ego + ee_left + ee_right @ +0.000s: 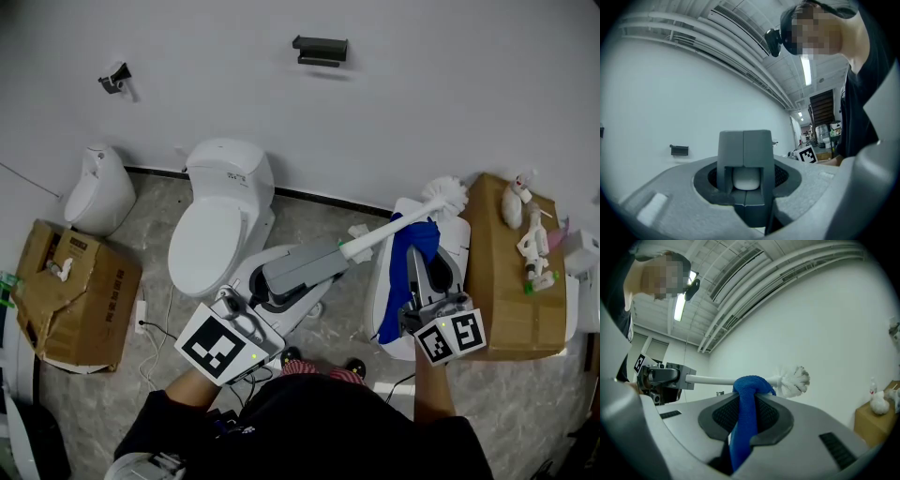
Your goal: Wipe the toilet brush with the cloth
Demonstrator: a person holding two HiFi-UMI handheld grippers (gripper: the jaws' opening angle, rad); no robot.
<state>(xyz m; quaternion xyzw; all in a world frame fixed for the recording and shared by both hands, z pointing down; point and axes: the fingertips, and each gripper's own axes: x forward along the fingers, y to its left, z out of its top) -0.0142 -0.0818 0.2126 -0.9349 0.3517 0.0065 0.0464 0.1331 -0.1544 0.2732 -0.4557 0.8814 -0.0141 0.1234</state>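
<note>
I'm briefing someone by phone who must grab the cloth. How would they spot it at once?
Find the white toilet at the back wall, then look right toward the big cardboard box. Between them a white toilet brush is held out, and the cloth drapes over its shaft just behind the bristles, pinched in the right gripper's jaws. It is the only blue thing.

Open floor (pixel 314 220) at centre, hemmed by toilet (pixel 220 216) on the left, cardboard box (pixel 506 281) on the right, wall (pixel 394 94) blocking above.
</note>
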